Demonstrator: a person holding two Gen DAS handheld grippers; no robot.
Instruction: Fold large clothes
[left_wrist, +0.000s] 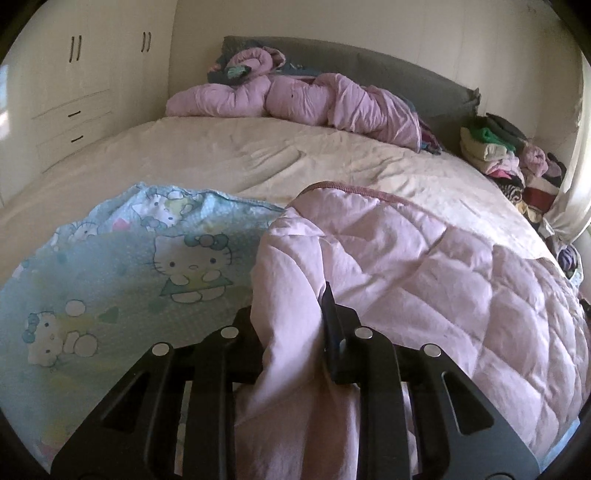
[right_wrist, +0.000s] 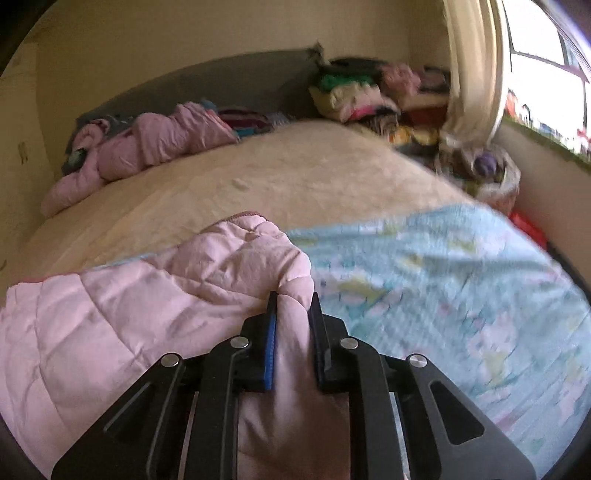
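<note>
We have the quilt (left_wrist: 424, 258) pinched at two points, one per gripper; it lies across the near end of the bed (left_wrist: 258, 155), pink quilted side up in the middle, with its blue cat-print side (left_wrist: 122, 280) folded outward at both ends.

Left gripper (left_wrist: 291, 314): jaws nearly closed, clamped on a bunched pink fold; the fold runs straight down between the two fingers and fills the gap; the right finger (left_wrist: 332, 332) shows its dark pad edge against the cloth; the left finger is mostly hidden behind the fabric; the blue print lies just left of the jaws, the pink expanse to their right.

Right gripper (right_wrist: 293, 306): jaws nearly closed on a pink fold too; the cloth is squeezed between the blue-edged left pad (right_wrist: 271, 347) and the dark right finger, and bulges above the tips; here the pink side (right_wrist: 110, 314) spreads to the left of the jaws, the blue print (right_wrist: 443, 295) to the right; this view is blurred on the right side, so we cannot read the print there.

Farther up the cream bed sheet: a crumpled pink duvet (left_wrist: 295, 99) against the grey headboard (left_wrist: 388, 70); a pile of folded clothes (left_wrist: 509, 155) beside the bed near the curtain (right_wrist: 472, 66); white wardrobe (left_wrist: 81, 81) on the far side.
</note>
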